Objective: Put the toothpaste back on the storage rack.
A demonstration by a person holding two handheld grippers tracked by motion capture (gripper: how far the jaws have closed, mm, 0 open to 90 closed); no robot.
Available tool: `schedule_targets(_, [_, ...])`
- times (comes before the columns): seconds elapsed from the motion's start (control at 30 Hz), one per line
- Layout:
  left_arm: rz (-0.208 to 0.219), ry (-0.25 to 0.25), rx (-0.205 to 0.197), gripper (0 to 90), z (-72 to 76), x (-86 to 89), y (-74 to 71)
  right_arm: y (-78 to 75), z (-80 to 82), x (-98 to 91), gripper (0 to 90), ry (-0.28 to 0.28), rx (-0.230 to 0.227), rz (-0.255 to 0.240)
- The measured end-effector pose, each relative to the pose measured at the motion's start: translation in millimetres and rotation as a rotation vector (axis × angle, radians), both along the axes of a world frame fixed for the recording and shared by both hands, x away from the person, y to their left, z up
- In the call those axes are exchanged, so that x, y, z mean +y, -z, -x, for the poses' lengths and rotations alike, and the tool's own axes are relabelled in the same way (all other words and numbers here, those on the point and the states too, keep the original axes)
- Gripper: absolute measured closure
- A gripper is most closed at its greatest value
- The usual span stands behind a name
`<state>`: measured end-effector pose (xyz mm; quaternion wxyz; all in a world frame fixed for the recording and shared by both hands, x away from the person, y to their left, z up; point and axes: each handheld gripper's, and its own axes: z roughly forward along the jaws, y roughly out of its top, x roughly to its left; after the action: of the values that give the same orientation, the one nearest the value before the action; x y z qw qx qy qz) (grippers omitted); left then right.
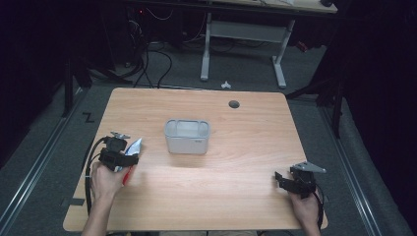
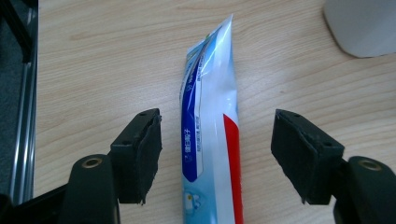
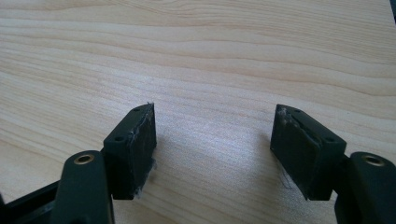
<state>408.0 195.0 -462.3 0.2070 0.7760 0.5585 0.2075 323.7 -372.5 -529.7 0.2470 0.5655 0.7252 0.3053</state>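
Left gripper [image 2: 217,154], held in a hand [image 1: 104,178] at the counter's [image 1: 246,191] left edge, is hovering with jaws spread wide either side of a toothpaste tube [image 2: 211,135], not touching it. Tube is lying flat on the wood: white, with blue and red bands, crimped end pointing toward the grey container [image 1: 187,136] mid-counter. Right gripper [image 3: 215,154], low at the right edge, is standing open over bare wood.

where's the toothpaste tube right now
The toothpaste tube lies on the table's left side between the open left gripper's jaws, left of the grey container.
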Motion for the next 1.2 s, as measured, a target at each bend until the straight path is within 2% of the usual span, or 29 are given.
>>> schedule_targets(0.4, [-0.054,-0.009,0.068,33.6,-23.4,-9.9,10.7,0.0,0.1,0.2,31.4,-0.005,0.0,0.0])
schedule_targets(0.47, [-0.058,-0.004,0.097,33.1,-27.3,-11.4,14.5,0.0,0.1,0.2,31.4,-0.005,0.0,0.0])
schedule_targets(0.53, [-0.08,-0.011,0.117,32.6,-30.4,-12.2,19.3,0.0,0.0,0.2,31.4,-0.006,0.0,0.0])
schedule_targets(0.83, [-0.089,-0.025,0.157,35.3,-38.9,-10.6,28.5,0.0,-0.2,-0.1,31.4,-0.008,-0.002,0.002])
schedule_targets(1.03, [-0.074,-0.033,0.181,37.8,-42.8,-7.2,31.8,0.0,0.0,0.1,31.4,-0.006,0.0,0.0])
schedule_targets(1.2, [-0.062,-0.02,0.198,45.1,-45.1,-8.6,35.8,0.0,0.0,0.1,31.4,-0.006,0.0,0.0])
